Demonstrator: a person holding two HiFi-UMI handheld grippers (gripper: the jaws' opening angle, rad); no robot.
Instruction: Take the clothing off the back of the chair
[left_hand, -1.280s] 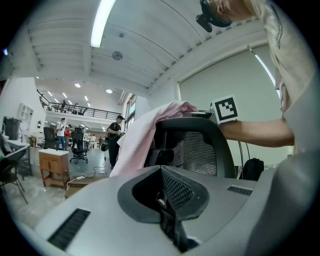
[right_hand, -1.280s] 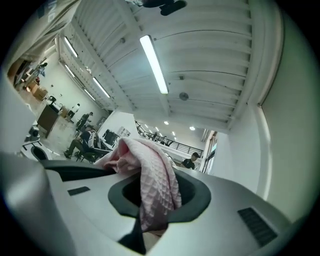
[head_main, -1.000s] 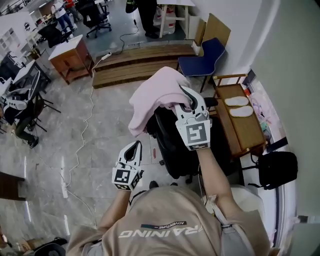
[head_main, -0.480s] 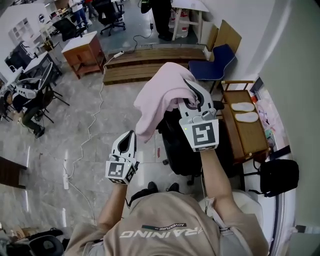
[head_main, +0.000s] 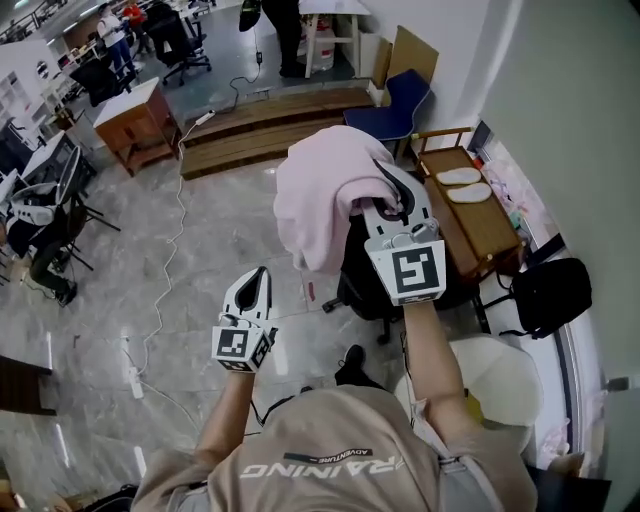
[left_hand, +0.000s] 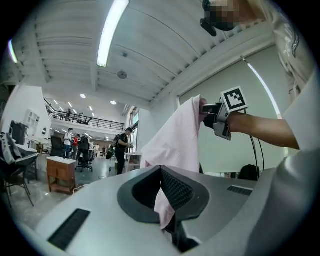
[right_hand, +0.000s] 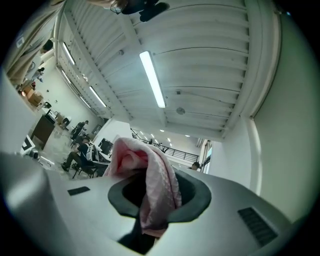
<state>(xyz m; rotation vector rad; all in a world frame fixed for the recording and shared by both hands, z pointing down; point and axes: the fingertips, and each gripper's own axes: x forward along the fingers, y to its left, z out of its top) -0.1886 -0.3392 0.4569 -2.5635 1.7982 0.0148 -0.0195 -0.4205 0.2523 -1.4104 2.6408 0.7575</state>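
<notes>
Clothing (head_main: 325, 200), pink and bunched, hangs above the chair (head_main: 372, 285) back, pinched in the closed right claw (head_main: 385, 185), while the left claw (head_main: 256, 280) waits shut and empty nearby; the lift-off looks done, so next it wants carrying clear.

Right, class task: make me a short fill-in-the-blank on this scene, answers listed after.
1. The right gripper has its jaws shut on a ___ garment.
2. Below it stands a ___ office chair.
3. The ___ gripper is apart from the garment.
4. The chair by the far wall is ___.
Answers: pink; black; left; blue.
</notes>
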